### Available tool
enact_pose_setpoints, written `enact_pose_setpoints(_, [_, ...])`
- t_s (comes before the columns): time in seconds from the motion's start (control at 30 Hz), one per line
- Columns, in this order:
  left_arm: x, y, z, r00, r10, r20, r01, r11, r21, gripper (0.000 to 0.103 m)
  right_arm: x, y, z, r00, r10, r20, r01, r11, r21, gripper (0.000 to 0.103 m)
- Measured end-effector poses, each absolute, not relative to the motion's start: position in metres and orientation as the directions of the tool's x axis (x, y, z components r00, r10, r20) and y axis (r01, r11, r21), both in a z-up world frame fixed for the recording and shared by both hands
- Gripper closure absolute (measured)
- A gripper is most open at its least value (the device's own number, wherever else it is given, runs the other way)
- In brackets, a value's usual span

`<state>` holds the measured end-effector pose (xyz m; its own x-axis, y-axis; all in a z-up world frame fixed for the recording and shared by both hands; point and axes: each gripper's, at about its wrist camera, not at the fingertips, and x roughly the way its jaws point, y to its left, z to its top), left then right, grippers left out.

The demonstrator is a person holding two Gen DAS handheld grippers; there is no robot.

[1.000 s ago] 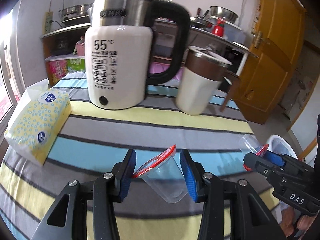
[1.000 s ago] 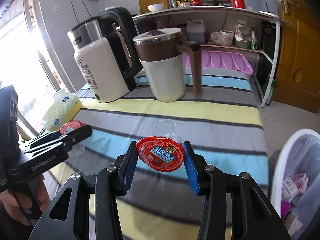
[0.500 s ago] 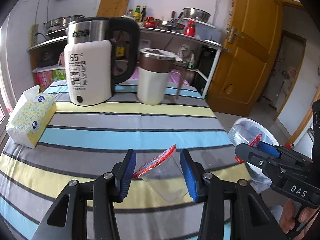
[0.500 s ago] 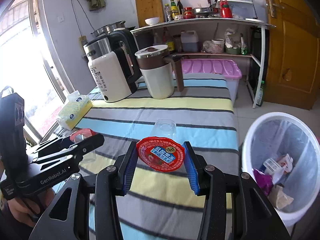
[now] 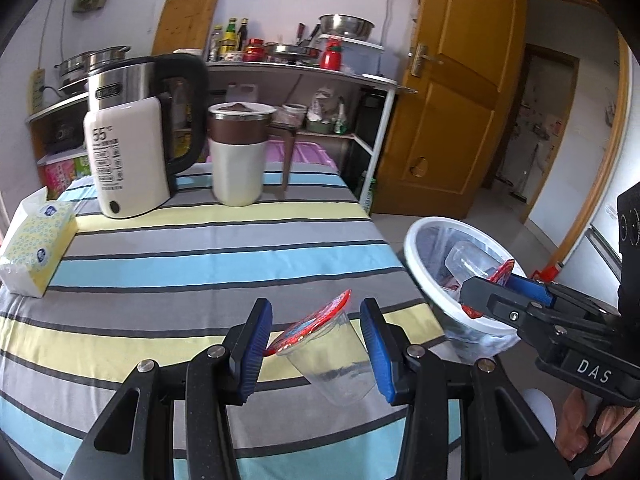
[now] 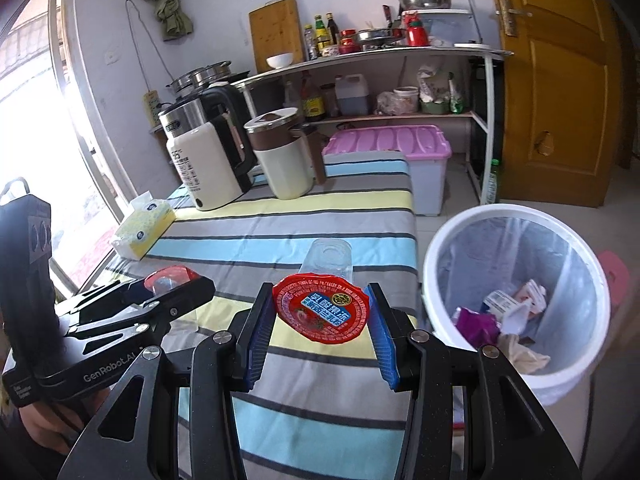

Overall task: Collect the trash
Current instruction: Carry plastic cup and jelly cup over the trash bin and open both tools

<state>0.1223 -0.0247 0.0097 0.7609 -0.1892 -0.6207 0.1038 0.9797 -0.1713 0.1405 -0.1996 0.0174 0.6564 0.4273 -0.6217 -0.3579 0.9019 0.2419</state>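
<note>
Left wrist view: the left gripper [image 5: 316,344] is clamped on a clear cup [image 5: 332,356] w/ a red foil lid, tilted, lid end toward the left pad. It hangs over the near part of the tabletop [image 5: 224,248], which wears a cloth striped grey, blue and yellow. At the far end stand a white kettle [image 5: 128,152] w/ black handle and, just beside it on the right, a beige jug [image 5: 238,156] w/ brown band. A tissue pack [image 5: 34,248] lies at the left edge. Behind: metal shelf [image 5: 304,68] w/ bottles, pots, a steel bowl; a board leans on the wall. A wooden door [image 5: 452,120] stands at the right. Off the tabletop's right edge sits a white bin [image 5: 424,272]; the right gripper [image 5: 492,288] is above its rim, gripping a 2nd cup [image 5: 466,258] that pokes over the bin's mouth.

Right wrist view: the right gripper [image 6: 320,320] is closed on that cup [image 6: 322,308], red lid facing the camera, clear base pointing away. Bin [image 6: 440,248] is to the right on the floor, lined w/ a bag, paper scraps and a purple wrapper inside. The left gripper [image 6: 176,284] shows at the left w/ its cup's red lid [image 6: 170,274] between the fingers. Kettle [image 6: 204,168], jug [image 6: 284,156] and tissue pack [image 6: 144,228] sit at the far tabletop [image 6: 320,216]; a pink-lidded box [image 6: 400,152] is under the shelf [image 6: 380,54]. Bright window [image 6: 36,128] at left, door [image 6: 560,80] at right.
</note>
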Motion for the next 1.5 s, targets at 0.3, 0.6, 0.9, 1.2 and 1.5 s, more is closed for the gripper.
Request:
enact_pose_setpoints(0.3, [0.131, -0.058, 0.01, 0.742, -0.248, -0.623, 0.182, 0.969, -0.169, 0.057, 0.138, -0.237, 0.015, 0.687, 0.373, -0.623, -0.283, 0.928, 0.243, 0.057])
enact_pose_setpoints(0.6, [0.152, -0.1, 0.005, 0.709, -0.328, -0.624, 0.279, 0.943, -0.179, 0.057, 0.143, -0.277, 0.01, 0.71, 0.307, -0.634, -0.193, 0.95, 0.244, 0.057])
enact_pose_setpoints(0.9, [0.182, -0.141, -0.002, 0.668, -0.392, -0.632, 0.363, 0.914, -0.183, 0.057, 0.152, -0.315, -0.003, 0.713, 0.24, -0.659, -0.108, 0.966, 0.234, 0.057])
enact_pose_setpoints(1.2, [0.211, -0.178, -0.017, 0.617, -0.438, -0.654, 0.423, 0.885, -0.194, 0.057, 0.167, -0.34, -0.025, 0.69, 0.186, -0.7, -0.041, 0.975, 0.218, 0.057])
enact_pose_setpoints(1.5, [0.235, -0.199, -0.034, 0.579, -0.449, -0.68, 0.44, 0.875, -0.203, 0.056, 0.18, -0.35, -0.04, 0.662, 0.167, -0.73, -0.015, 0.978, 0.21, 0.057])
